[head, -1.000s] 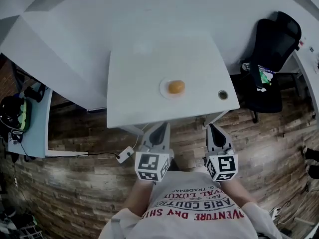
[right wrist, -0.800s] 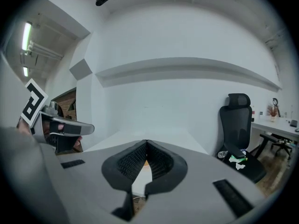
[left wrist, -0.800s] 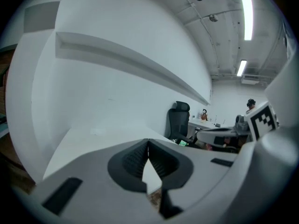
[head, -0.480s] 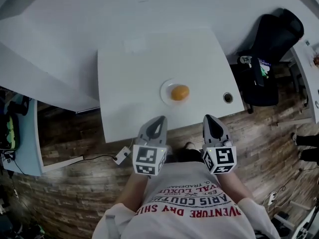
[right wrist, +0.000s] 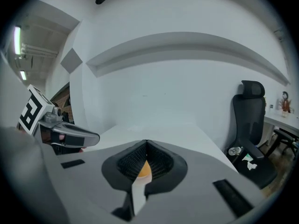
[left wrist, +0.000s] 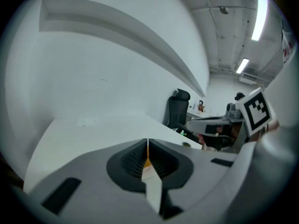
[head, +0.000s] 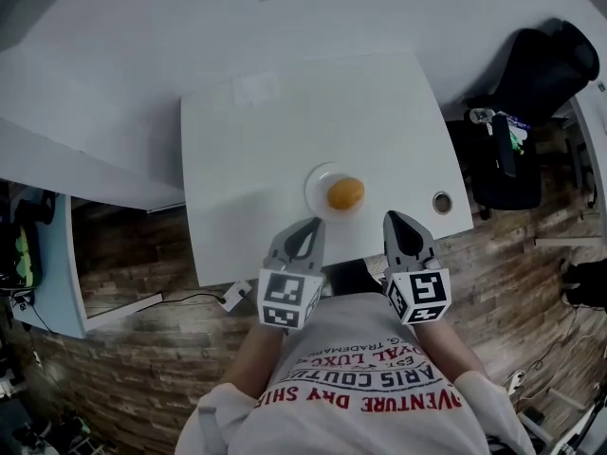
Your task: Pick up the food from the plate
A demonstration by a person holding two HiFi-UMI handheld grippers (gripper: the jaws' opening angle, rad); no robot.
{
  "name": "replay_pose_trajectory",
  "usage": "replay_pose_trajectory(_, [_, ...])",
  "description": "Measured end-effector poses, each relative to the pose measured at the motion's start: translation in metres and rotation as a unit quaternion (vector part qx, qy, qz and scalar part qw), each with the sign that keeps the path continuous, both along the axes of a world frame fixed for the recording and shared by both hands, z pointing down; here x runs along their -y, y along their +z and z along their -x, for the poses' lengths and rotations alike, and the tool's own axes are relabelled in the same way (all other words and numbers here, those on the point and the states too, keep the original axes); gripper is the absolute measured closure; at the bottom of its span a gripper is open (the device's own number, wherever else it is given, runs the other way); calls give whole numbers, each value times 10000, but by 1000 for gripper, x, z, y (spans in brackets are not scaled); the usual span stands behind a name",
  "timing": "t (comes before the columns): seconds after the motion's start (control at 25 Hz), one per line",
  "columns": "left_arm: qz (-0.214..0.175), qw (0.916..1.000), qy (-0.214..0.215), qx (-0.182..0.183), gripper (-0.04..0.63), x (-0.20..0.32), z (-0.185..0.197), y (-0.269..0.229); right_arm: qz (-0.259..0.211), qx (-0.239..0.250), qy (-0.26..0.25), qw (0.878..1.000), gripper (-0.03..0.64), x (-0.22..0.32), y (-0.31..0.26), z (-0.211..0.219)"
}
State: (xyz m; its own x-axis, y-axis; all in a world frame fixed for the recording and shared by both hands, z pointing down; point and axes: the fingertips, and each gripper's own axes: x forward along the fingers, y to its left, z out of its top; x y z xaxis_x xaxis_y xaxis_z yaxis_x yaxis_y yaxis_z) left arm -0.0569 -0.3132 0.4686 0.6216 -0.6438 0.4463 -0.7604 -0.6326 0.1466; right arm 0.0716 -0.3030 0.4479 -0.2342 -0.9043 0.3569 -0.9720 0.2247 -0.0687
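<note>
A round orange piece of food (head: 345, 193) lies on a small white plate (head: 321, 180) near the front edge of the white table (head: 247, 178). My left gripper (head: 309, 226) hovers at the table's front edge, just short of the plate on its left, with its jaws shut and empty. My right gripper (head: 395, 218) is level with it on the plate's right, also shut and empty. In the left gripper view the closed tips (left wrist: 147, 141) meet, with the food (left wrist: 146, 163) showing behind them. The right gripper view shows the same: joined tips (right wrist: 146, 142) and the food (right wrist: 144, 171) beyond.
A black office chair (head: 531, 74) stands right of the table, with small items on its seat. A round cable hole (head: 442, 201) sits in the table's front right corner. A pale label (head: 254, 87) lies at the back. A white power adapter (head: 237, 297) rests on the wooden floor.
The person has stepped up to the table. Both grippers, which hung over the floor, now reach the table's front edge on either side of the plate. Both jaws stay shut.
</note>
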Motion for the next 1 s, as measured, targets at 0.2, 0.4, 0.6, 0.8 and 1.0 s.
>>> replay_pose_trajectory(0.2, [180,9993,232,225,588,24,-21,17,179,52,-118,9998,606,34,10,-16])
replay_pose_trajectory(0.4, [346,9985,322,262,577,45,-39,36,549,11,-241,9982,606,56,40,-28])
replay_pose_trajectory(0.6, [549,9938,762,591,355,53,-56,64,984,28,-348,9945,606,63,71,-33])
replay_pose_trajectory(0.8, [875,9861,1128,846,215,62,-68,91,1146,77,-424,9925,606,71,87,-37])
replay_pose_trajectory(1.0, [1309,9673,1637,1432,166,63,-76,125,1351,118,-457,9897,606,79,101,-44])
